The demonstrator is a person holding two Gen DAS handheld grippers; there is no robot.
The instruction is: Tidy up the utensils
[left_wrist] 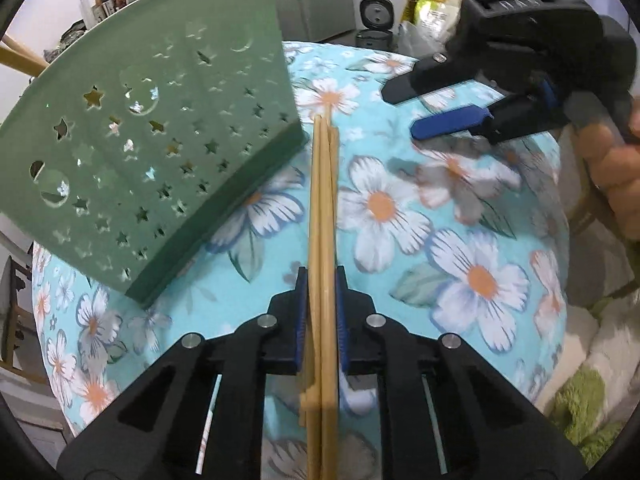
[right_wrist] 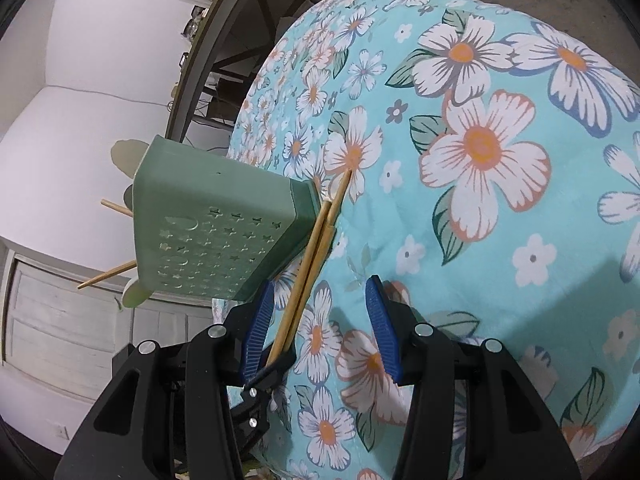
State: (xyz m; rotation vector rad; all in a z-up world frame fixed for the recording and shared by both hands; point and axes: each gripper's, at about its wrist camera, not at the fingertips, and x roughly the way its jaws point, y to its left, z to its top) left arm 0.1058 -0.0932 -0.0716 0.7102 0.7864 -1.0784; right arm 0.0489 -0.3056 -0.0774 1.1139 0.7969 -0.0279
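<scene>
My left gripper (left_wrist: 322, 276) is shut on a bundle of bamboo chopsticks (left_wrist: 323, 208) that point forward, their tips on the floral tablecloth. A green utensil holder (left_wrist: 152, 152) with star cut-outs stands just left of the chopsticks. My right gripper (left_wrist: 436, 110) shows in the left wrist view at the upper right, open and empty, above the cloth. In the right wrist view my right gripper (right_wrist: 320, 296) is open, with the chopsticks (right_wrist: 316, 248) and the left gripper's fingers (right_wrist: 256, 376) near its left finger. The holder (right_wrist: 212, 228) has chopsticks sticking out of it on the left.
The table (right_wrist: 480, 240) is covered with a turquoise flower-print cloth. A white cabinet (right_wrist: 60, 320) and dark shelves (right_wrist: 224, 40) stand beyond the table's left edge. Boxes and a black appliance (left_wrist: 376, 24) stand behind the table. A hand (left_wrist: 616, 168) holds the right gripper.
</scene>
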